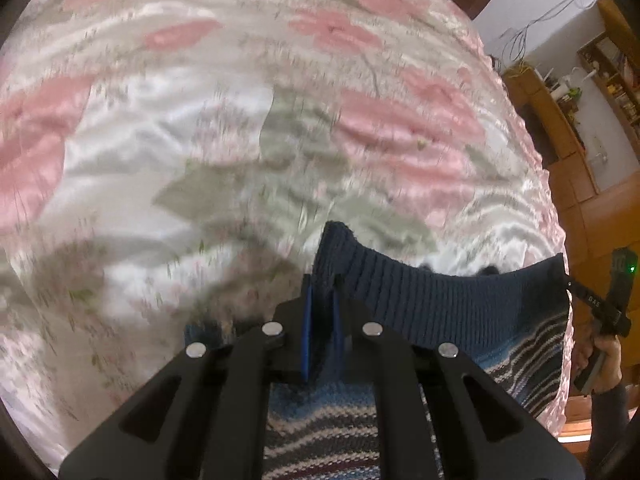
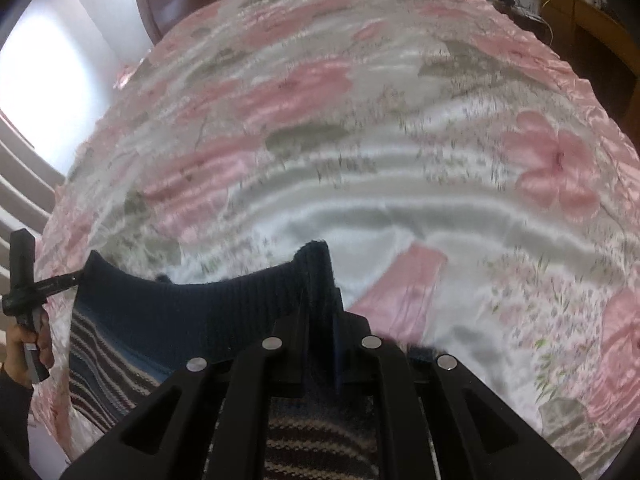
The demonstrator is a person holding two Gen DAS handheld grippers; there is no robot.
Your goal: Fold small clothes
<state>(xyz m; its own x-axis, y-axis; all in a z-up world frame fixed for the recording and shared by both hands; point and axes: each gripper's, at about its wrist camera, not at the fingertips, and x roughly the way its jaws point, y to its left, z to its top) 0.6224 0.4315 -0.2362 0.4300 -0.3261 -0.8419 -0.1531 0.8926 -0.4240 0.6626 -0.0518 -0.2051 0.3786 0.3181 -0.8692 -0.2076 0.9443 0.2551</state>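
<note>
A small knitted sweater (image 1: 440, 304) with a dark blue ribbed band and a striped body hangs stretched between both grippers above the bed. My left gripper (image 1: 322, 280) is shut on one corner of the ribbed band, whose tip sticks up past the fingers. My right gripper (image 2: 320, 280) is shut on the opposite corner of the sweater (image 2: 180, 312). In the left wrist view the right gripper (image 1: 576, 286) shows at the far right edge, held by a hand. In the right wrist view the left gripper (image 2: 78, 278) appears at the far left, also in a hand.
A satin bedspread (image 1: 240, 140) with pink flowers and grey leaves covers the whole bed (image 2: 360, 160) below the sweater. Wooden shelves and a cabinet (image 1: 580, 128) stand beyond the bed's right side. A bright window (image 2: 44, 80) and a dark headboard (image 2: 168, 4) lie at the far left.
</note>
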